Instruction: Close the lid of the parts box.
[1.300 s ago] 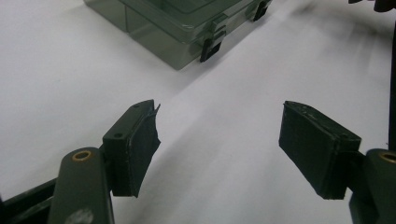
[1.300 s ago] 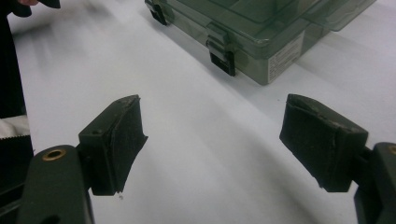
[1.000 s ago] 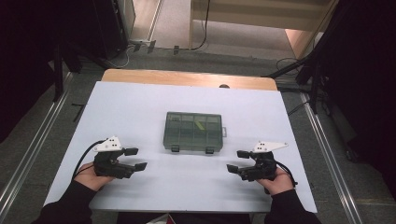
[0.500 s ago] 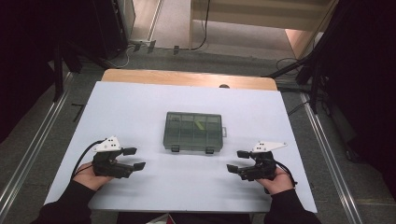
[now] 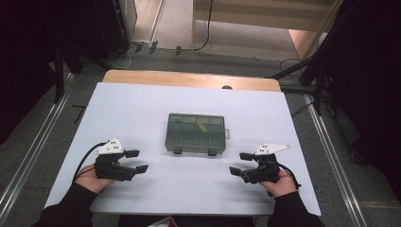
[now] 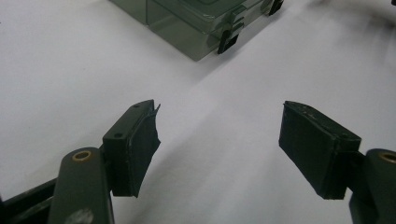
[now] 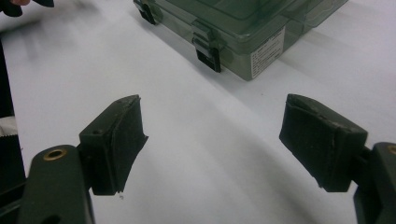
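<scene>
Centrally on the white table [image 5: 142, 109] lies a closed, smoke-grey compartment box [image 5: 196, 134], its lid see-through and its two black latches [image 5: 213, 152] on the side that faces the person. Through the lid, dividers show, and a small yellow-green piece [image 5: 203, 127] lies in one of the compartments right of the box's middle.

Both grippers sit on the person's side of the box, well apart from it and from each other. The left gripper [image 5: 137, 161] is off the box's near left corner, held in the left hand [image 5: 94, 177], with its jaws pointing toward the space in front of the box. Its jaws stand wide apart with nothing between them; in the left gripper view [image 6: 217, 142] bare table shows between the two black pads, and the box's near corner with one latch [image 6: 227, 38] lies ahead of them at the top of the frame.

The right gripper [image 5: 240, 163] is off the box's near right corner, held in the right hand [image 5: 280, 182], and points back toward the left. Its jaws are likewise spread and empty; in the right gripper view [image 7: 212, 140] the box [image 7: 243, 23] lies ahead, showing a latch [image 7: 208, 46] and a small white label [image 7: 267, 49] on its side wall
</scene>
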A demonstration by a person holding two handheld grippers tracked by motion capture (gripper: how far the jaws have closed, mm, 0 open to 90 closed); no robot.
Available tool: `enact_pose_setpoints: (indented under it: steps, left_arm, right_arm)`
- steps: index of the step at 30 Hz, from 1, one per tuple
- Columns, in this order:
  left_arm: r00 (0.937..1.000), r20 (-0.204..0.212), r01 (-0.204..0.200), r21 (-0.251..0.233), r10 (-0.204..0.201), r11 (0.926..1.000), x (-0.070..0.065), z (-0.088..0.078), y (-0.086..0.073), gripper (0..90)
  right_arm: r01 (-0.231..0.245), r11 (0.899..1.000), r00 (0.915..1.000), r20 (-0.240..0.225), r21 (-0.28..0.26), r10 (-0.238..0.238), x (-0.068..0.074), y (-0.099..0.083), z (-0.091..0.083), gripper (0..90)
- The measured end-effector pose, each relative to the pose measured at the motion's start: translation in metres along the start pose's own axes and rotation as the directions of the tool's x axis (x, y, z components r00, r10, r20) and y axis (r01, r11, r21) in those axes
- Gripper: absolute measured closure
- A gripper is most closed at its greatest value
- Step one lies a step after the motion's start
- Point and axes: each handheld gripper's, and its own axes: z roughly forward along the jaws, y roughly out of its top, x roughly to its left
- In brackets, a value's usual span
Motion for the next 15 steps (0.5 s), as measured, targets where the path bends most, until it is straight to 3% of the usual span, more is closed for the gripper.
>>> enact_pose_setpoints:
  steps: [15]
  left_arm:
    - [1.0000,0.002,0.004,0.003,-0.004,1.0000,-0.0004,0.0013,-0.0002,27.4]
  right_arm:
    - [0.003,1.000,1.0000,-0.004,0.008,-0.002,0.0005,-0.0002,0.0018,22.1]
